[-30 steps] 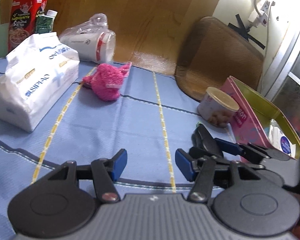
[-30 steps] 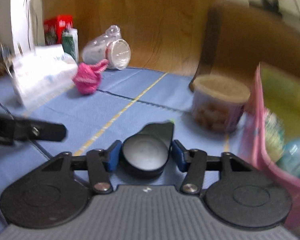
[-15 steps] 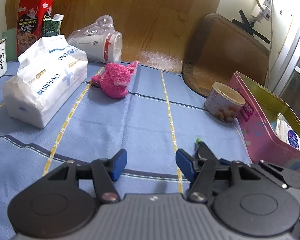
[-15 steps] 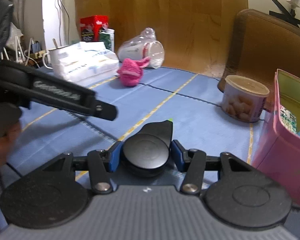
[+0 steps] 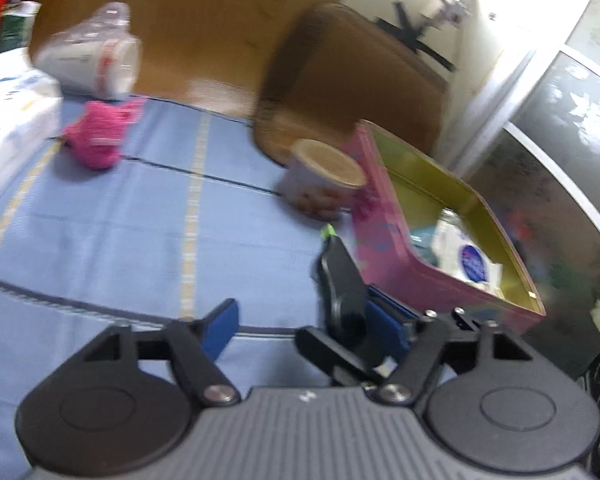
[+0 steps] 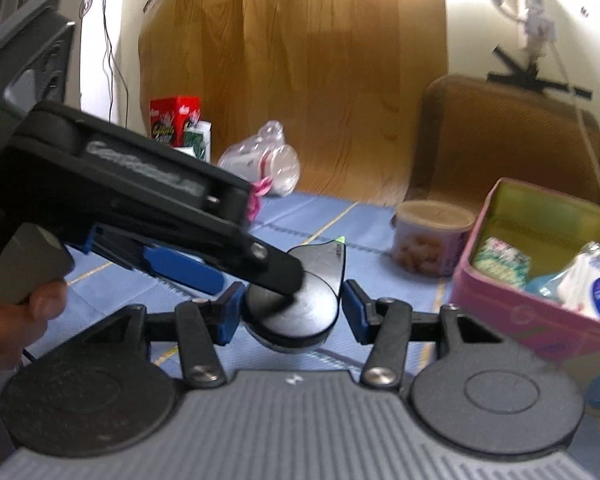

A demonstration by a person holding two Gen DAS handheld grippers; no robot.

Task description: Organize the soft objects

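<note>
Two grippers meet at one black object [image 6: 296, 312]: the right gripper [image 6: 292, 312] grasps this flat, rounded piece between its blue pads, and its long axis points forward, away from the camera, toward a small green tip. The left gripper [image 5: 304, 326] is spread wide and comes in from the left side, one finger [image 6: 276, 272] lying over the top of the piece. The pink tin [image 5: 384, 240] with soft packets inside stands just to the right, so the right hand is nearer to it. The pink plush [image 5: 98, 142] lies far off, on the left of the blue cloth [image 5: 100, 240]
</note>
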